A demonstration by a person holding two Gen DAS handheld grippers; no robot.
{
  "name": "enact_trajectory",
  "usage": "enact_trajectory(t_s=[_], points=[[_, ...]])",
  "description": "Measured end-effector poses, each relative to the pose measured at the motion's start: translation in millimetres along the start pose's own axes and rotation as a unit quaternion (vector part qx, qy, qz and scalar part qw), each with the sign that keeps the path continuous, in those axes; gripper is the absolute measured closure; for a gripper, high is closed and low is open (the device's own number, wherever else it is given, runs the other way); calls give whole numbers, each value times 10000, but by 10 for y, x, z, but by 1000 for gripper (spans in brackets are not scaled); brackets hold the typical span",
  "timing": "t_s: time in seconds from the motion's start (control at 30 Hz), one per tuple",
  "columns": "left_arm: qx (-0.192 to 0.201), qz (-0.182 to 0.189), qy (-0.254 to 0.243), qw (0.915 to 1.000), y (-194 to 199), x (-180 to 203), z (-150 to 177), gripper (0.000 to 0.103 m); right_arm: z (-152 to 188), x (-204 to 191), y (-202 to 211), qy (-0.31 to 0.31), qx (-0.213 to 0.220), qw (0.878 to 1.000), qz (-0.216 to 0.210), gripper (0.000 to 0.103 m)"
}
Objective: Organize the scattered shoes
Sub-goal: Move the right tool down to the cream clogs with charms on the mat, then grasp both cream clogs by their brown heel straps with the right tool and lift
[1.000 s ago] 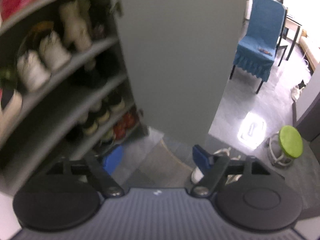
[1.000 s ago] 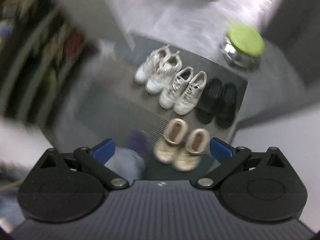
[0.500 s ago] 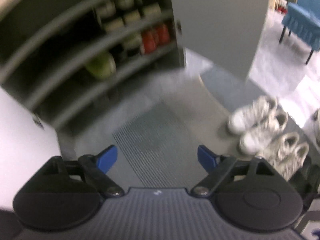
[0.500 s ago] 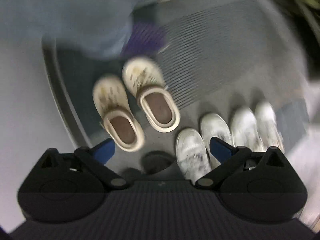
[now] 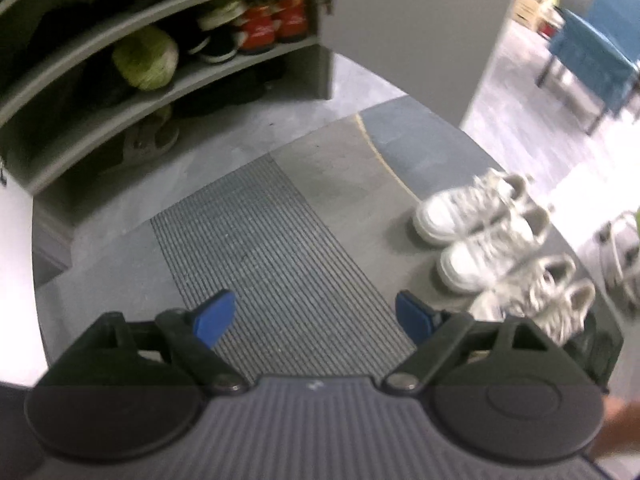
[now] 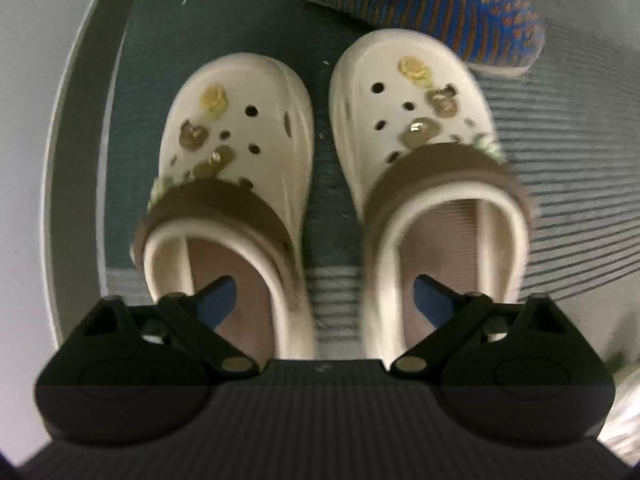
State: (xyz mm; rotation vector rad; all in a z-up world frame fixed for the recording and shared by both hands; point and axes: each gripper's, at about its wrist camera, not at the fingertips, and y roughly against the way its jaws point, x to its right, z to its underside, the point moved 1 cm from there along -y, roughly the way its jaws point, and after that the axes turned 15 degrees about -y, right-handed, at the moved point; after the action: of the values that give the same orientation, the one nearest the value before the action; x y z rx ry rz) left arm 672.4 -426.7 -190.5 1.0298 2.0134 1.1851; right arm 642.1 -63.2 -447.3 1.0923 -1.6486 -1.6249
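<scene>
Your right gripper (image 6: 324, 304) hung wide open and empty over two cream clogs (image 6: 236, 184), one fingertip above each heel opening, probably so that one squeeze could pinch both inner walls together. They sat side by side on the doormat (image 6: 328, 208), toes toward one blue knitted slipper (image 6: 432, 4). Your left gripper (image 5: 316, 316) was also wide and empty above the ribbed mat. Beyond it stood four white sneakers (image 5: 480, 240) in a row, then the shoe cabinet (image 5: 160, 92), its shelves already crowded.

Dim indoor light, brighter doorway at right (left view); motion blur, fisheye-curved edges.
</scene>
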Motion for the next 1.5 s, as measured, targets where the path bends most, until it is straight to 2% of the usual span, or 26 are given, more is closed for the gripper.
enact_trajectory(t_s=[0.07, 0.13, 0.2, 0.27, 0.37, 0.57, 0.63, 0.7, 0.8, 0.87, 0.97, 1.03, 1.1, 1.17, 1.27, 1.33, 1.47, 1.5], points=[[-166, -11, 87, 9998, -91, -70, 20, 14, -26, -36, 0, 245, 433, 9988, 38, 28], [-491, -2, 140, 9987, -198, -116, 51, 14, -6, -17, 15, 267, 677, 9973, -29, 26], [-714, 4, 229, 9972, -294, -170, 57, 14, -37, 28, 74, 188, 796, 9965, -180, 30], [-704, 4, 296, 9971, -316, -217, 57, 14, -79, 85, 132, 56, 861, 9956, -372, 48], [-652, -9, 349, 9973, -367, -286, 27, 14, -108, 182, 112, -175, 911, 9935, -664, 68], [-501, 176, 347, 9980, -360, -242, -78, 14, -222, 366, 128, -557, 926, 9872, -1175, 61], [-439, 203, 248, 9985, -356, -186, -79, 14, -256, 420, 127, -745, 889, 9844, -1320, 64], [-435, 152, 138, 9988, -369, -157, -64, 14, -310, 443, 87, -1182, 652, 9810, -1395, 68], [-471, 31, 209, 9987, -411, -167, -47, 14, -428, 555, 158, -1591, 420, 9740, -1555, 71], [-458, -74, 245, 9986, -425, -199, -55, 14, -468, 683, 241, -1837, 379, 9704, -1520, 71], [-312, -288, 342, 9985, -404, -325, -119, 14, -447, 896, 446, -2243, 433, 9670, -1124, 71], [-255, -463, 460, 9975, -384, -455, -162, 14, -432, 1155, 637, -2848, 494, 9534, -863, 71], [-270, -704, 578, 9955, -356, -598, -211, 14, -434, 1449, 884, -3481, 625, 9337, -555, 71], [-347, -1059, 679, 9915, -313, -756, -266, 14, -469, 1667, 1113, -3922, 751, 9164, -274, 71], [-387, -1294, 936, 9864, -190, -1047, -342, 14, -569, 1966, 1536, -4493, 991, 8876, 217, 71], [-390, -1474, 1082, 9824, -57, -1242, -408, 14, -679, 2167, 1914, -4950, 1252, 8579, 569, 71], [-345, -1674, 1342, 9761, 227, -1552, -516, 14, -888, 2402, 2488, -5665, 1676, 8009, 973, 70], [-285, -1708, 1402, 9749, 344, -1652, -540, 14, -970, 2458, 2660, -5931, 1804, 7770, 1094, 70]])
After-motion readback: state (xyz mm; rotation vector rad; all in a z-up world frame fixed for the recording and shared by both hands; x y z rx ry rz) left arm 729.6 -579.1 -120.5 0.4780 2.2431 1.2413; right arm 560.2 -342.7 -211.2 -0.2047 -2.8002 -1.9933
